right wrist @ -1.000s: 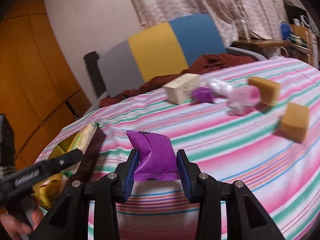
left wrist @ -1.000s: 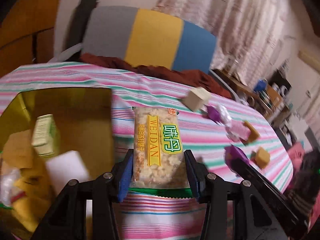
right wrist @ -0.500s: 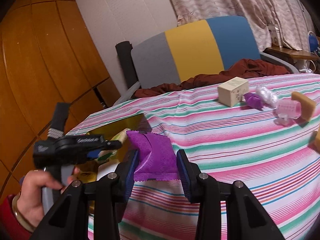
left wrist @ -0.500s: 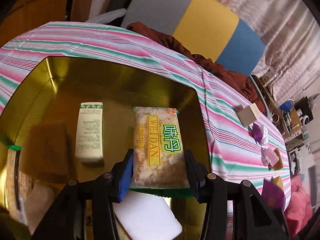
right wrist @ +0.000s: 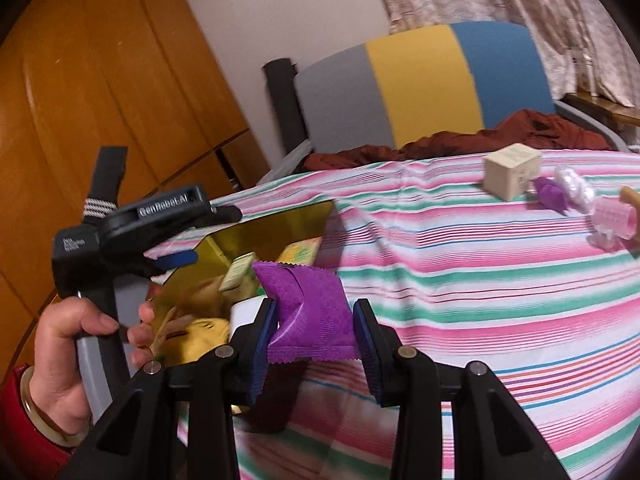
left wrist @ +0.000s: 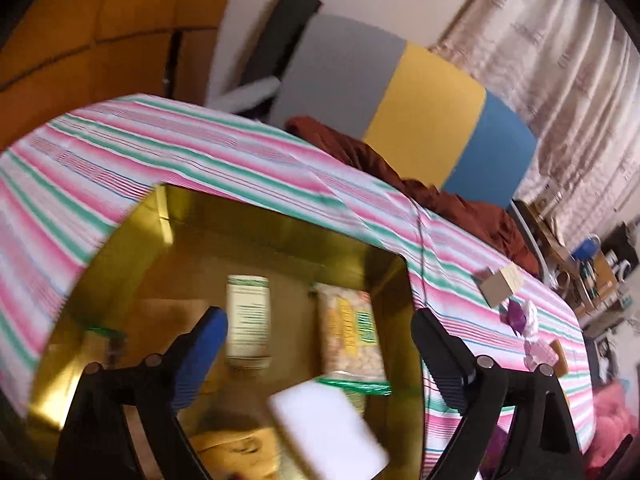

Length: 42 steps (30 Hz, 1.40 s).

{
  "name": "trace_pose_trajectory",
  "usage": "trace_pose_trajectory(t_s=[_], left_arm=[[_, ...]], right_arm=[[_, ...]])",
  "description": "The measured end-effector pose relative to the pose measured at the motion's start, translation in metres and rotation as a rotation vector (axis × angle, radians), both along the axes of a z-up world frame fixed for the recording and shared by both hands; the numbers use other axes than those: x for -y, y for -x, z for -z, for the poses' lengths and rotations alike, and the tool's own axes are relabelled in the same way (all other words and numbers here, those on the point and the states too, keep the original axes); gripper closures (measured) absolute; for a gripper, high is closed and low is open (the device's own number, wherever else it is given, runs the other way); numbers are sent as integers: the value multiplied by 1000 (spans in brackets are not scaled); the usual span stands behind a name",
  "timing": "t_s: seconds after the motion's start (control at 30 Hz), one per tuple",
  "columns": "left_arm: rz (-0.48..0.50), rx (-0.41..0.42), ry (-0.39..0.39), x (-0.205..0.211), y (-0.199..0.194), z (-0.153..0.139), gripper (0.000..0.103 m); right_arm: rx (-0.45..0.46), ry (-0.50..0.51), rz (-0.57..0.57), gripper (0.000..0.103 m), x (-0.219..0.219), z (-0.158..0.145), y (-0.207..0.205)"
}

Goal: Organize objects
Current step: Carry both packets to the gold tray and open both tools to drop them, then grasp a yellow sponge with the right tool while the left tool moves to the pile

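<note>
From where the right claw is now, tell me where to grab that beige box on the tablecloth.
Grip the beige box across its two upright side faces, coming from above. It stands alone on the striped tablecloth, top face clear; the purple wrapper crowds its right side, so close front to back.

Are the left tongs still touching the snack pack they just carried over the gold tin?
Apart. In the left wrist view the left tongs are opening, and the snack pack lies in the gold tin with clear gaps to both pads.
</note>
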<state>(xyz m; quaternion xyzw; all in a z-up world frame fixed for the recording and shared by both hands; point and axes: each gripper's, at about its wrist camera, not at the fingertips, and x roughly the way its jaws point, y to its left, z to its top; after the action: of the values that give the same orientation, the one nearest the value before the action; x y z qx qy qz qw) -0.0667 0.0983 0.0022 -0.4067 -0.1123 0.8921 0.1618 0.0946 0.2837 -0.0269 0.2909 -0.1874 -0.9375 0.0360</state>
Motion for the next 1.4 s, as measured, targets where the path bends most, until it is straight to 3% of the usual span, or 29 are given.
trace_pose_trajectory(t_s=[0.17, 0.33, 0.6, 1.03, 1.4], left_arm=[[-84, -68, 15, 37, -14, -19, 1], [-135, -73, 2, 59, -17, -20, 1], [-171, -23, -36, 71, -16, -13, 1], [-120, -40, -43, 53, -31, -20, 1], [99, -70, -40, -13, -69, -16, 0]], right_arm=[[15, -21, -131, 64, 34, -4, 8], [60, -93, -237, 64, 72, 2, 21], [108, -102, -254, 60, 86, 12, 30], [46, 4, -131, 58, 47, -2, 11], [61, 57, 34, 58, -12, 0, -3]])
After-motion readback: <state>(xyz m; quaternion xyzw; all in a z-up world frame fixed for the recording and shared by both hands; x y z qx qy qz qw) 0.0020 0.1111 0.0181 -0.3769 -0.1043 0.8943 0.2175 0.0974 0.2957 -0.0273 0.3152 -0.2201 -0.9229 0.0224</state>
